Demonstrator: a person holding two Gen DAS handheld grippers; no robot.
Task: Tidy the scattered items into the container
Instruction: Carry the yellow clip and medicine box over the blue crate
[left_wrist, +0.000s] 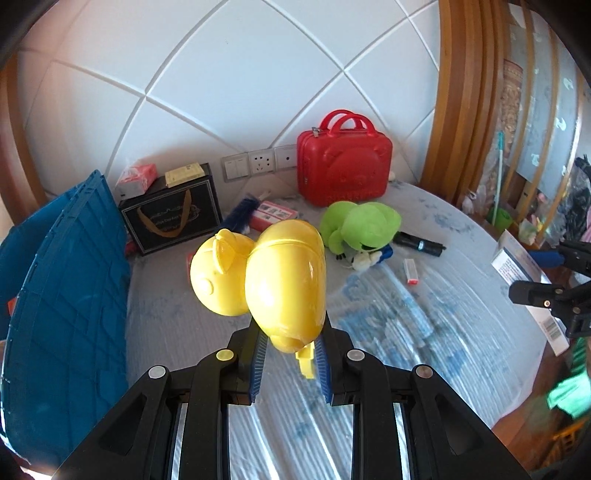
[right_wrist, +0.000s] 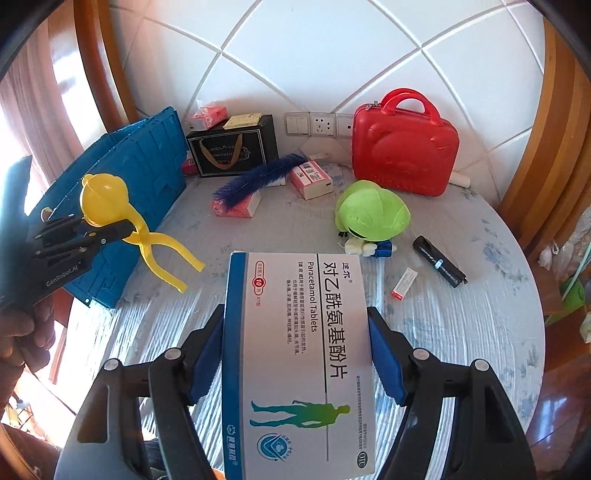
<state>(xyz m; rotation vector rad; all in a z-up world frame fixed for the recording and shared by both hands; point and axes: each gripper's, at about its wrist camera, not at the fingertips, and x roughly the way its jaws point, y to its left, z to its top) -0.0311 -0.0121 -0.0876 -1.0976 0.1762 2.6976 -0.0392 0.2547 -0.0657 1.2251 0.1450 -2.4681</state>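
My left gripper (left_wrist: 291, 354) is shut on a yellow snowball-maker toy (left_wrist: 284, 280), holding it above the table next to the blue crate (left_wrist: 66, 295); both show in the right wrist view, the toy (right_wrist: 107, 203) in front of the crate (right_wrist: 147, 162). My right gripper (right_wrist: 295, 354) is shut on a large white-and-blue Paracetamol box (right_wrist: 295, 354), held above the table. The right gripper (left_wrist: 554, 295) shows at the right edge of the left wrist view.
On the round table (right_wrist: 461, 325) lie a green plush frog (right_wrist: 371, 214), a black tube (right_wrist: 439, 266), a small white-red box (right_wrist: 404, 282), a blue brush (right_wrist: 258, 177) and pink boxes (right_wrist: 310, 179). A red case (right_wrist: 404, 147) and a black gift bag (right_wrist: 232, 147) stand by the wall.
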